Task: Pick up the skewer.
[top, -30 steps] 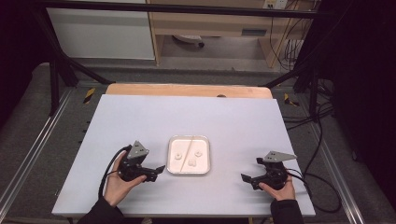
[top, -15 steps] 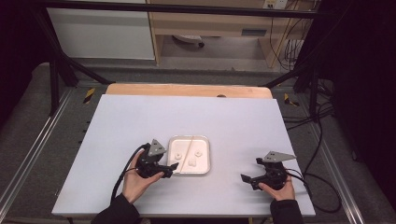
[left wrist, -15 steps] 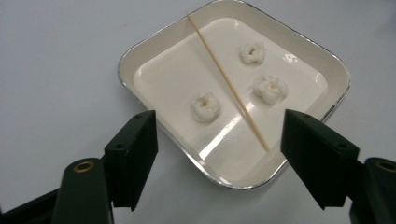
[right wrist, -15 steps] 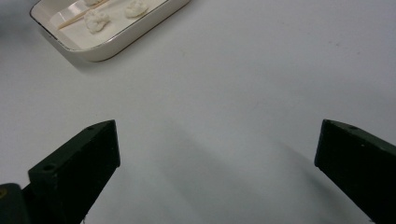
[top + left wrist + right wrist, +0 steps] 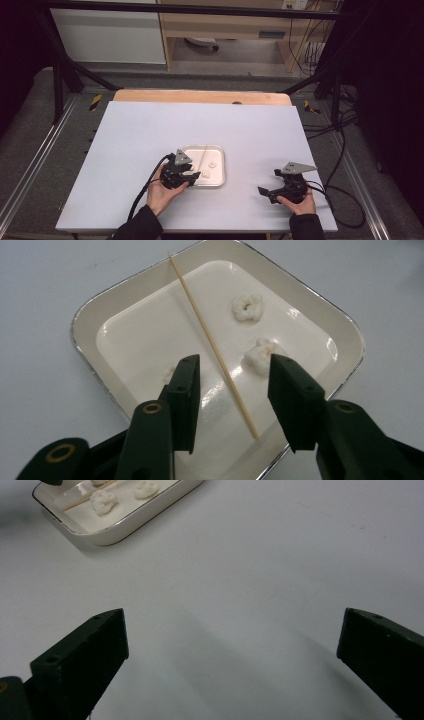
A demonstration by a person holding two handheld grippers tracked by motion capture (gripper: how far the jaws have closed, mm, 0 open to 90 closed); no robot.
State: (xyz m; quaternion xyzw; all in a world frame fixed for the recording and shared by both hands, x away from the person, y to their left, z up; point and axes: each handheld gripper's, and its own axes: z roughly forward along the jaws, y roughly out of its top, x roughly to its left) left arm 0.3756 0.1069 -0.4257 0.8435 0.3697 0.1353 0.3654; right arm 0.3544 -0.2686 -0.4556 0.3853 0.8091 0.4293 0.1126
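Note:
A shallow white tray (image 5: pixel 222 167) with a silver rim (image 5: pixel 90 315) sits near the table's front middle. In it lie a thin wooden skewer (image 5: pixel 210 340) and small white lumps: one (image 5: pixel 248 306) farther in, one (image 5: pixel 260 357) by the right jaw, and one (image 5: pixel 170 372) half hidden behind the left jaw. My left gripper (image 5: pixel 192 175) (image 5: pixel 232 367) hangs open over the tray's near left part, its jaws on either side of the skewer's near end. Over bare table right of the tray, my right gripper (image 5: pixel 262 191) (image 5: pixel 235 620) is wide open and holds nothing; its view has the tray (image 5: pixel 125 535) at top left.
The white table top (image 5: pixel 150 130) ends in a wooden strip (image 5: pixel 200 96) at the far edge. Metal rails (image 5: pixel 30 170) run along both sides. Cables (image 5: pixel 340 150) hang at the right. A black cable (image 5: pixel 145 187) trails from the left gripper.
My left gripper has moved right from beside the tray to over its near left part. The right gripper has stayed in place.

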